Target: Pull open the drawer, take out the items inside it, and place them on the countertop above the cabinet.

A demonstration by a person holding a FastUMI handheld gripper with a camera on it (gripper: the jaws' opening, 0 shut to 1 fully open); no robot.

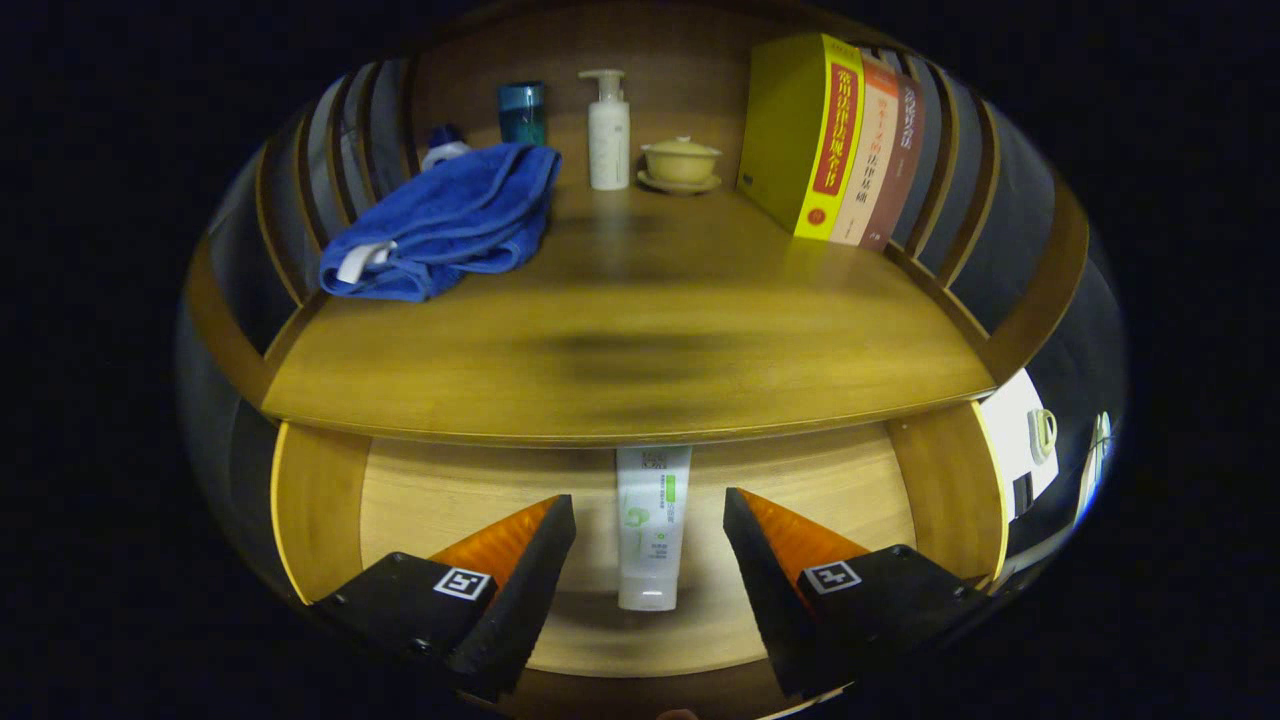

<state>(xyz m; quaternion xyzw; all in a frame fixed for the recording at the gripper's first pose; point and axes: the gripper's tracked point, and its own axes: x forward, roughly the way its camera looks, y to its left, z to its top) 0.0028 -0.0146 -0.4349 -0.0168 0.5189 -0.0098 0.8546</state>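
The tool [650,530] hangs released over the open drawer [450,500], a white tube [652,525] between its 2 fingers untouched; beyond lies the table [640,340].

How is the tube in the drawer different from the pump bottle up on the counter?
The tube lies flat in the open drawer, between the open claw's fingers; the bottle stands upright at the counter's back. The tube has a flat cap and green markings; the bottle has a pump. Both are white.
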